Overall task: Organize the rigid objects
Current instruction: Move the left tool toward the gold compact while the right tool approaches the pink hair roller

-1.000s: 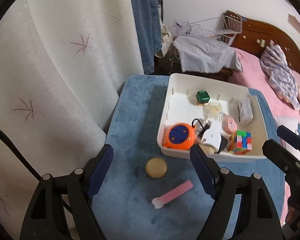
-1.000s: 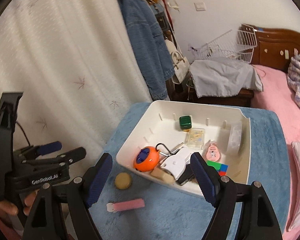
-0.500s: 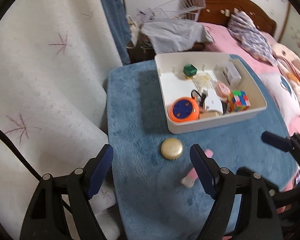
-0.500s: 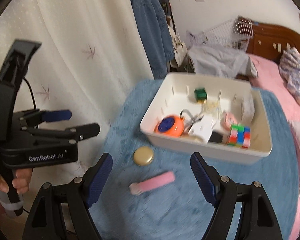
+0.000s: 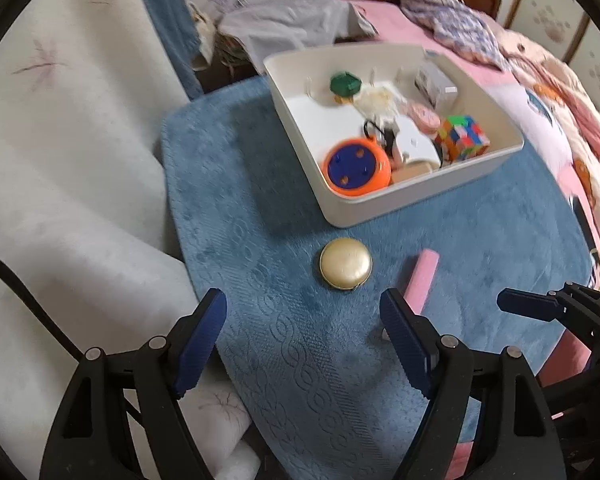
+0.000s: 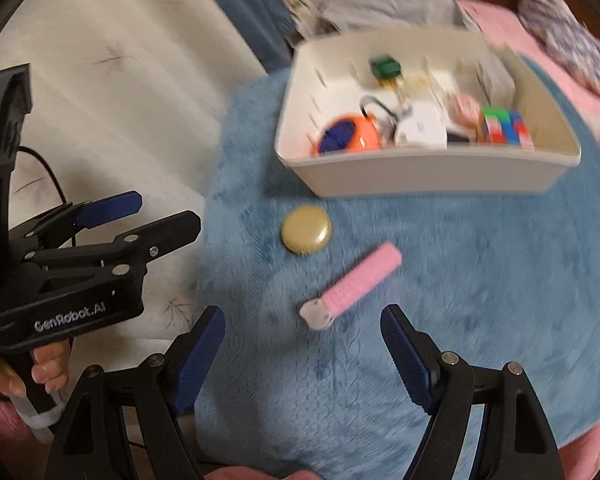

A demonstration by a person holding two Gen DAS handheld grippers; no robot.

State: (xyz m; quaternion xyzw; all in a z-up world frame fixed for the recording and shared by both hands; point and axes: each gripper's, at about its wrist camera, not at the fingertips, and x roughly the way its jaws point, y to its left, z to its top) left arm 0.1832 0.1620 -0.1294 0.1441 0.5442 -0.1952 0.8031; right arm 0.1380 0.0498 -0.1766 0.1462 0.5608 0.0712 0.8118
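Observation:
A round gold compact (image 5: 345, 263) (image 6: 306, 230) and a pink stick-shaped item with a white end (image 6: 352, 286) (image 5: 421, 278) lie on the blue mat in front of a white bin (image 5: 416, 196) (image 6: 428, 176). The bin holds an orange and blue round reel (image 5: 356, 165), a colour cube (image 5: 463, 137), a green box (image 5: 344, 84) and other small items. My left gripper (image 5: 303, 338) is open and empty, just short of the compact. My right gripper (image 6: 302, 344) is open and empty, just short of the pink item.
The blue mat (image 5: 260, 208) covers a small table beside a white curtain (image 5: 60, 160). A pink bed (image 5: 540, 80) with bedding lies to the right. Grey cloth and a wire basket (image 5: 292, 24) sit behind the bin. The left gripper shows in the right wrist view (image 6: 132, 216).
Both grippers have tilted down and moved closer to the mat; the compact and pink item now lie nearer the fingertips. Both stay open.

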